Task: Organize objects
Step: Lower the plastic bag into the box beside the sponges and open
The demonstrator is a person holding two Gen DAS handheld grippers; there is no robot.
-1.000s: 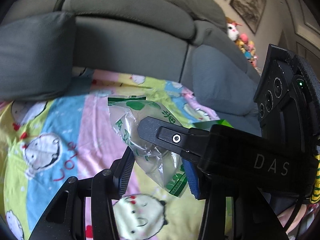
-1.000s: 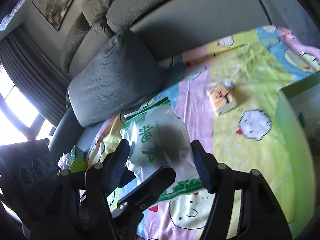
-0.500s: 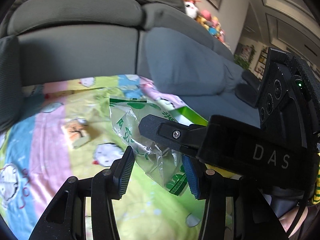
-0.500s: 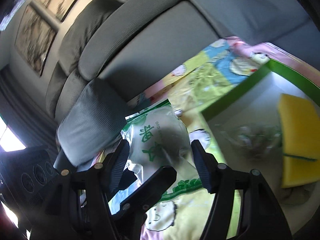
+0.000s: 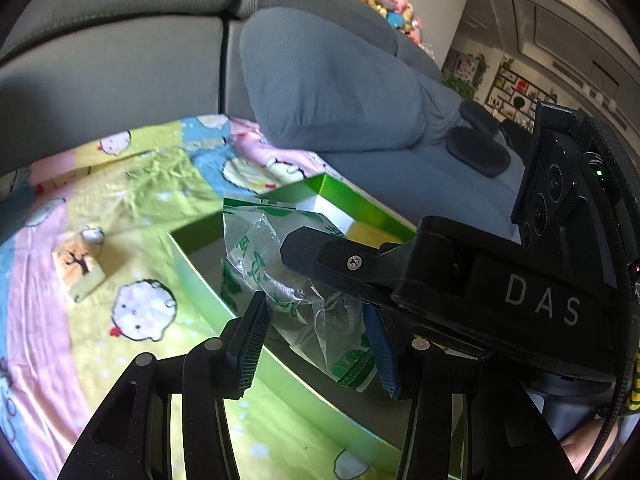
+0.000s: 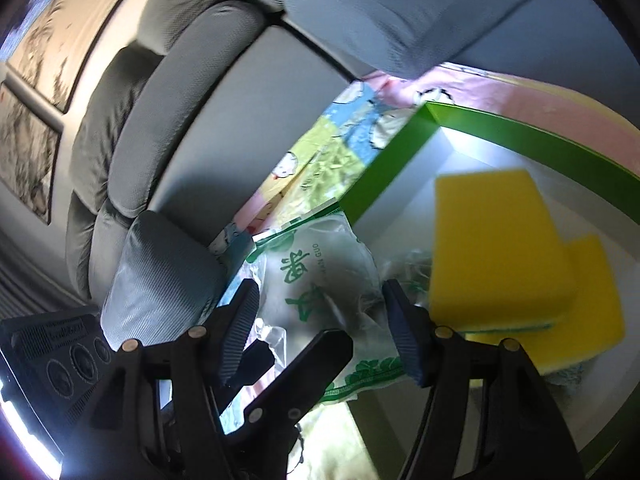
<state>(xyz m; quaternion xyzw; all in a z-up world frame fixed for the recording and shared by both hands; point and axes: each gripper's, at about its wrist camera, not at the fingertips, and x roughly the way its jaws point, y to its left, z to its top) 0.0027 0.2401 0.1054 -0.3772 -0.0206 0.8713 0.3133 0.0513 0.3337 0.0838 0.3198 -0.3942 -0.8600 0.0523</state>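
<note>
A clear plastic bag [image 5: 288, 280] with green print hangs between the pads of my left gripper [image 5: 316, 344], which is shut on it. My right gripper [image 6: 320, 332] is shut on the same bag [image 6: 320, 264] from the other side. One of its fingers [image 5: 340, 264] crosses the left wrist view. The bag hangs over the near left corner of a green-walled box [image 5: 200, 280]. Inside the box [image 6: 384, 164] lie two yellow sponges [image 6: 492, 240] and some crumpled clear plastic [image 6: 408, 264]. A finger of the left gripper [image 6: 304, 364] shows under the bag.
The box stands on a colourful cartoon blanket [image 5: 132, 360] spread over a grey sofa [image 5: 120, 72]. A small block with a tree picture [image 5: 80, 268] lies on the blanket left of the box. Grey cushions [image 5: 328, 88] [image 6: 160, 276] flank the blanket. A dark flat object [image 5: 480, 152] rests on the seat.
Both grippers have carried the bag rightward, from above the blanket near the left cushion to over the green box. Their hold on the bag looks the same.
</note>
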